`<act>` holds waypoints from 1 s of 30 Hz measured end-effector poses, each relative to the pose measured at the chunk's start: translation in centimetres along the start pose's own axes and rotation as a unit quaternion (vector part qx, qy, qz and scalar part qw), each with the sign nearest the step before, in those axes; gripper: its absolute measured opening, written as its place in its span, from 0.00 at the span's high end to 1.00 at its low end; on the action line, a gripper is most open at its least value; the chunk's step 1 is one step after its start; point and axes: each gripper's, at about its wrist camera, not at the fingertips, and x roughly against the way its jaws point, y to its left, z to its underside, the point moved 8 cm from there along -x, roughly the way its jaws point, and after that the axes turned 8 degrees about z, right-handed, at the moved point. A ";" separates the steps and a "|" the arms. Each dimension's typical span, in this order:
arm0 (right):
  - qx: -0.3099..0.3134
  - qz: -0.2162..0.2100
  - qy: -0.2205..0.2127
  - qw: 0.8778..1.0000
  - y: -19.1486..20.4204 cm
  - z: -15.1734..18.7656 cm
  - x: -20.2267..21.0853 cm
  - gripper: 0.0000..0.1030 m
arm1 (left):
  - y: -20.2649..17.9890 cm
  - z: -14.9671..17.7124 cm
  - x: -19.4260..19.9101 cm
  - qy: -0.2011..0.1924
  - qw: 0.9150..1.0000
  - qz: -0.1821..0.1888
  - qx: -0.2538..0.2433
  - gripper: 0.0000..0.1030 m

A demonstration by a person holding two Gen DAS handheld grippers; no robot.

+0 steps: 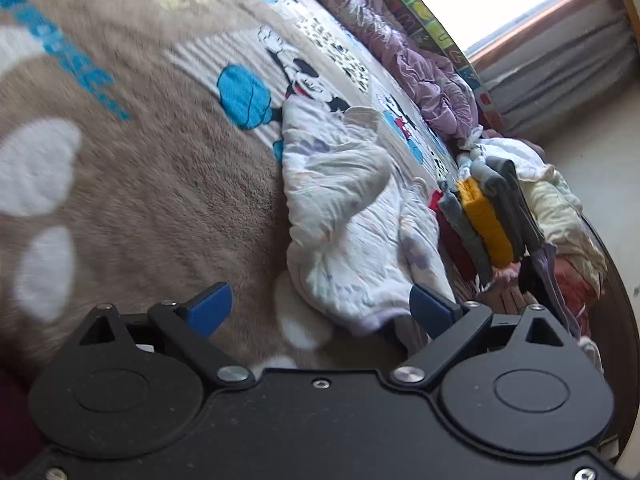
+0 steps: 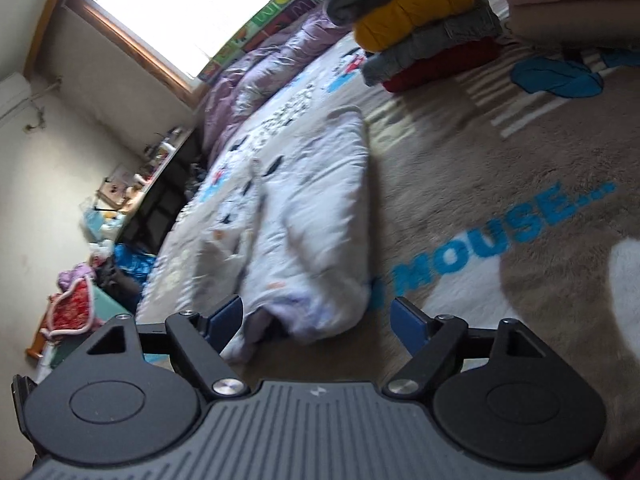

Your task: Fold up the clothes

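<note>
A crumpled white cotton garment with a faint pastel print [image 1: 344, 216] [image 2: 308, 216] lies partly folded on the plush beige cartoon-mouse blanket [image 1: 160, 184] [image 2: 500, 168] covering the bed. The left tongs [image 1: 320, 312] and the right tongs [image 2: 316, 320] both stand wide with nothing between their blue pads, each just short of the garment's near edge. Beyond it sits a stack of folded clothes in red, grey and mustard yellow [image 1: 484, 220] [image 2: 424, 28], near a rumpled lilac quilt [image 1: 404, 52] [image 2: 272, 68] along the bed's far side.

Both wrist cameras sit low and close over the bed blanket [image 1: 140, 200], tilted, facing the white garment [image 1: 348, 216] at 12 o'clock; both share the folded stack [image 2: 424, 28] and window [image 2: 192, 8].
</note>
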 end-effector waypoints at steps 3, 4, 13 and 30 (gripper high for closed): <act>0.000 0.016 0.006 1.000 -0.7 -0.2 -2.8 0.22 | 0.1 -0.3 -2.4 -0.008 1.000 0.005 -0.010 0.09; -0.001 0.021 0.008 1.000 -0.9 -0.2 -3.6 0.22 | 0.2 -0.4 -3.1 -0.012 1.000 0.002 -0.015 0.12; 0.004 0.015 -0.007 1.000 -0.7 0.8 -7.6 0.70 | 1.2 0.1 -6.8 -0.018 0.999 -0.029 -0.023 0.89; -0.003 0.017 -0.030 0.999 -3.9 4.5 -1.0 0.87 | 0.9 4.7 -0.5 -0.015 0.994 -0.065 -0.089 0.89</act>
